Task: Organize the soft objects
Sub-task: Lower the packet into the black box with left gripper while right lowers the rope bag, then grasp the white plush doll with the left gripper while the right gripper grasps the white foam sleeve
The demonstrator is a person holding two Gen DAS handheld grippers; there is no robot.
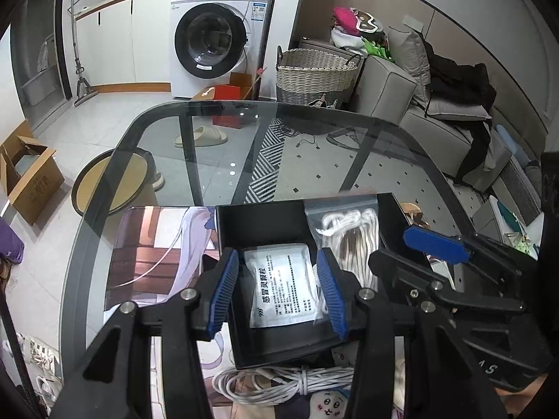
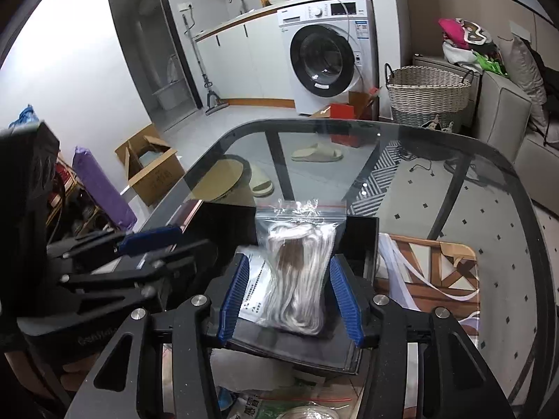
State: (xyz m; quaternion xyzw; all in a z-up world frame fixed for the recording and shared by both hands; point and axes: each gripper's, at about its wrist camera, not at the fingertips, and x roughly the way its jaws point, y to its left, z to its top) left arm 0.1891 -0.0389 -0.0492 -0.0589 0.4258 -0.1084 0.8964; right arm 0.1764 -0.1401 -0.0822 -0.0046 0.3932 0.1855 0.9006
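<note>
A black open box stands on the glass table, also seen in the right wrist view. A white medicine sachet lies flat inside it. A clear zip bag of white cord leans in the box's right side. My left gripper is open, its blue pads either side of the sachet, above it. My right gripper is open around the cord bag, pads apart from it. The right gripper shows in the left wrist view.
A coiled white cable and a small plush lie on the printed mat in front of the box. More bagged items lie near the table's front edge. The glass table edge curves left.
</note>
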